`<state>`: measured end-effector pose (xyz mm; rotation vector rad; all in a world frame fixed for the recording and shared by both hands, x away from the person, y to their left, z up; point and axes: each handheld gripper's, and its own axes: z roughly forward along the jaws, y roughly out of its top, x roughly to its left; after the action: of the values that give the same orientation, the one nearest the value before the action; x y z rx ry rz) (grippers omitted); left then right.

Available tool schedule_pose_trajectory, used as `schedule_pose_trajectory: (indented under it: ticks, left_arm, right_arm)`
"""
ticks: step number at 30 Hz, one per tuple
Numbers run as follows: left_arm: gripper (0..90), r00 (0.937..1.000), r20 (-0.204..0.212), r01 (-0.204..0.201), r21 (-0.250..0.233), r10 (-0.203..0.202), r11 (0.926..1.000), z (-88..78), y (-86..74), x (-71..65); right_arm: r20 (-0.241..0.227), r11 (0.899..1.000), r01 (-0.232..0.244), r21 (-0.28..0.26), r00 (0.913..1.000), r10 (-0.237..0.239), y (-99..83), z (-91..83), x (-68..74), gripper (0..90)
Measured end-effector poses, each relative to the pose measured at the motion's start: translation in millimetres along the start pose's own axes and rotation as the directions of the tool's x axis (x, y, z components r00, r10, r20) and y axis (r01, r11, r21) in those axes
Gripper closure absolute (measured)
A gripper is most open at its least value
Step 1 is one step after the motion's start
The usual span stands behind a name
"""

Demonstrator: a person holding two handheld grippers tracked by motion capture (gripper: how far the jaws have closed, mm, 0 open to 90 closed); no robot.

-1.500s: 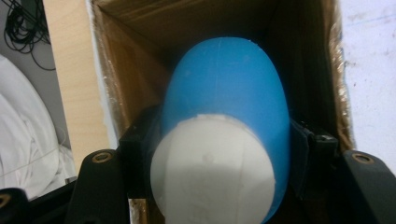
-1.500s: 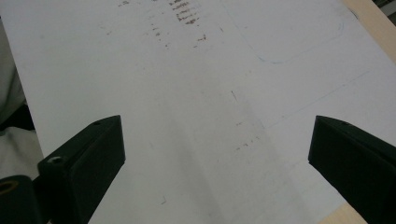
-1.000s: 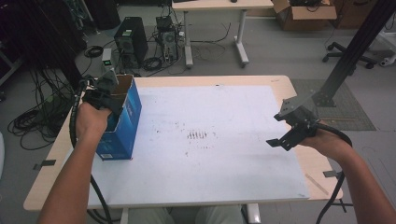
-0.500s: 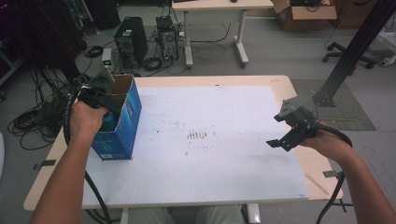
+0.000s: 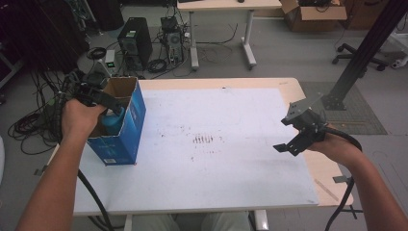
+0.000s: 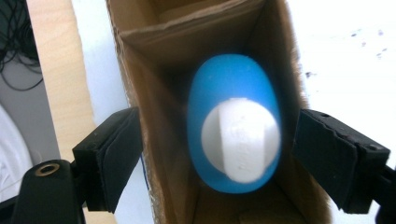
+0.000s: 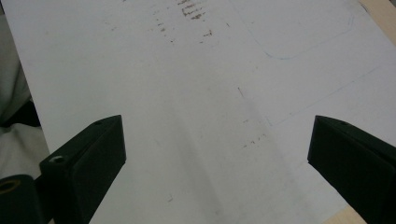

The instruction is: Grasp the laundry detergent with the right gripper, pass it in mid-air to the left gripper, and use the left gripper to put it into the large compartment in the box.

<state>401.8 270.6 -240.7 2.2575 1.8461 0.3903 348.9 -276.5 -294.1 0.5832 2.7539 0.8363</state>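
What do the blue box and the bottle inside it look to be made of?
The tall open-topped blue box looks like printed cardboard: its raw brown inner walls have fuzzy, fibrous cut edges, while the outside appears smooth and slightly glossy. The blue bottle with a white ribbed cap is probably moulded plastic, going by its even colour and soft sheen, though blur leaves this uncertain.

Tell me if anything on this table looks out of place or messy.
Nothing is spilled or tipped. The blue bottle stands inside the open box at the table's left edge. The one oddity is a patch of brown smudges on the white sheet near its middle.
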Motion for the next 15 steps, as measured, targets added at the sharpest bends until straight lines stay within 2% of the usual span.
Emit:
schedule_pose_trajectory:
  ticks: [9, 15]
  left_arm:
    - [13.9, 0.9986, 0.026, -0.046, -0.046, 0.047, 0.9979, -22.4, 4.2, -5.9]
    - [12.7, 0.9952, 0.045, -0.084, -0.056, 0.087, 0.9948, -32.2, 8.1, -13.5]
  right_arm:
    - [0.001, 1.0, 0.0, 0.002, 1.0, 0.0, 0.7, -3.1, 1.0, 3.9]
    - [0.003, 1.0, 0.0, 0.0, 1.0, 0.0, 1.8, -5.0, 2.1, 3.9]
